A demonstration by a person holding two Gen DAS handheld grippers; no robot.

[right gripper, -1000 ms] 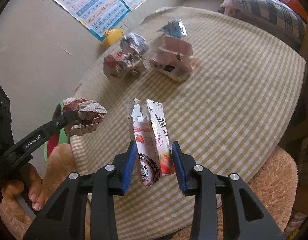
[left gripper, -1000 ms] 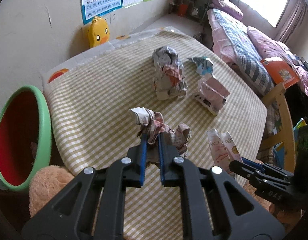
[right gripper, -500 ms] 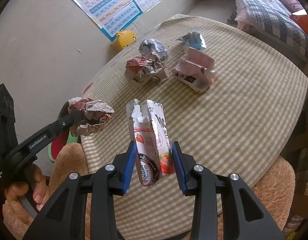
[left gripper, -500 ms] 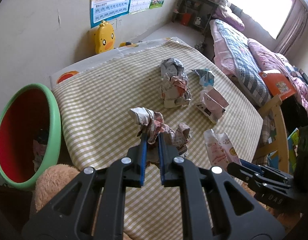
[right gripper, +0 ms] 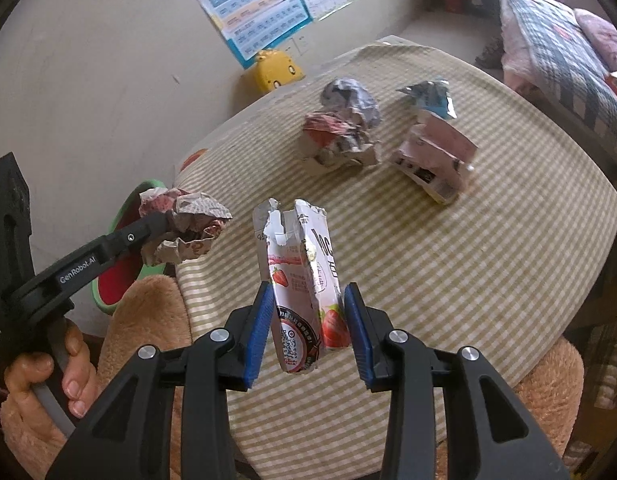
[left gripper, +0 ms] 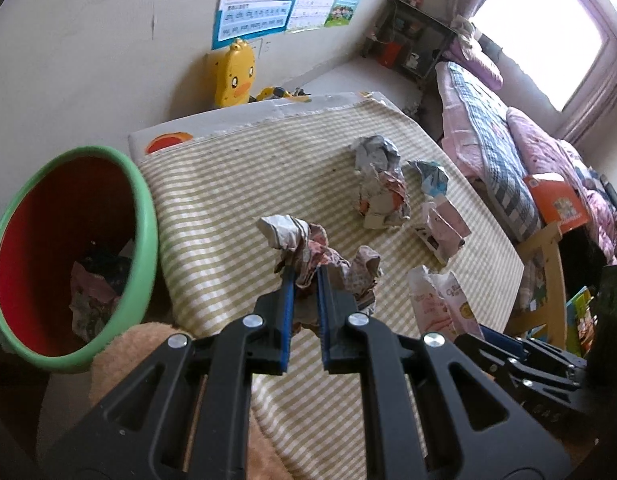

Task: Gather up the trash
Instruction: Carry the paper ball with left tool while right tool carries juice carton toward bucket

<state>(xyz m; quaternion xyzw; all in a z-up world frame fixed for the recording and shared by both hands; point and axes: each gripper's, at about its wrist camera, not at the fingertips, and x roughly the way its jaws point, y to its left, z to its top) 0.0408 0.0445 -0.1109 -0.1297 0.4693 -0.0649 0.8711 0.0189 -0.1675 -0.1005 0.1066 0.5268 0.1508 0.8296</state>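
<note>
Filling most of both views, the table (left gripper: pixel 236 208) wears a soft cloth in fine beige-and-white check, its rounded near edge curving just past the gripper tips and its far edge close to the cream wall (left gripper: pixel 88 48). Wide bare cloth lies on its right half in the right wrist view, and a band of it runs between the held items and the litter farther back. Off the table's left edge, below the tabletop, stands the bin (left gripper: pixel 146 216): a smooth round tub, green rim, red inside, with scraps at the bottom. A tan plush cushion (right gripper: pixel 148 320) sits between bin and table edge.

Toward the far side of the cloth lie a big crumpled newspaper wad (right gripper: pixel 342 128), a flattened pink carton (right gripper: pixel 436 160) just to its right, and a small blue foil wrapper (right gripper: pixel 428 96) behind the carton.

The left gripper (left gripper: pixel 304 276) is clenched on a crumpled paper ball (left gripper: pixel 308 244), wrinkled and printed in pink and grey, which bulges above and to both sides of the narrow blue pads, over the table's near left part beside the bin. The right gripper (right gripper: pixel 308 308) grips a torn strawberry milk pouch (right gripper: pixel 304 276), glossy and creased, upright between its blue ridged pads, its ragged mouth uppermost, over the table's near edge.
</note>
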